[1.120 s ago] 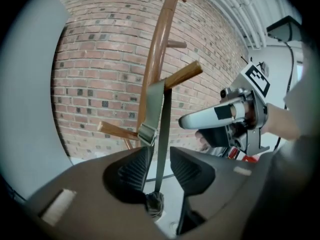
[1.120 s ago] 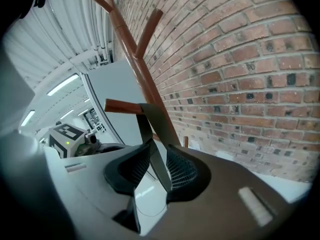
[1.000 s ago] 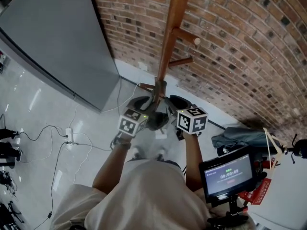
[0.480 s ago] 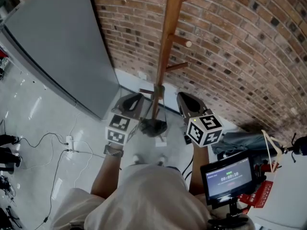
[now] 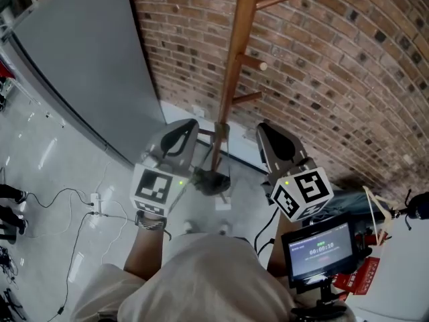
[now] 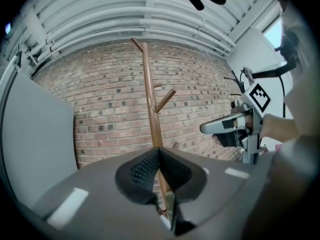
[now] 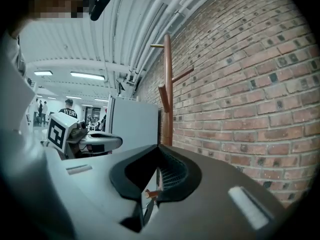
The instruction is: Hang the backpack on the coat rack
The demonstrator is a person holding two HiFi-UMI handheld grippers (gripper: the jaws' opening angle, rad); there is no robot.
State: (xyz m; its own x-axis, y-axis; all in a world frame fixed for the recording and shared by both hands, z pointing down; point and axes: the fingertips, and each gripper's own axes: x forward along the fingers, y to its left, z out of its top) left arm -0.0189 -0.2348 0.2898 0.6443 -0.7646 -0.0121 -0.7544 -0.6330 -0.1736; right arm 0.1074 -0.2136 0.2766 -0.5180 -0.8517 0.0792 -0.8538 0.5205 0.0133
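Snagging looks the likeliest trouble. Both tools are empty: the left gripper (image 6: 159,156) has its jaws pressed fully together, having just closed, with only the rack's pole glimpsed beyond them. The right gripper (image 7: 158,154) is likewise clamped on nothing. What I take for the backpack (image 5: 348,198), a blue-grey heap of cloth, lies on the floor below and outward of the right gripper, half hidden by its marker cube (image 5: 301,192) and well apart from both tools. Reaching it means dropping past the small screen (image 5: 320,245), a red tag (image 5: 360,272) and a pale wooden stick (image 5: 377,203), any of which could catch a strap. A pinch on loose cloth could slip during the lift toward the coat rack (image 5: 236,62) ahead of the jaws, and a swinging bag might rock it. The screen's timer digits are too small to trust, the tag's white print is illegible, and the cubes carry only black-and-white patterns.
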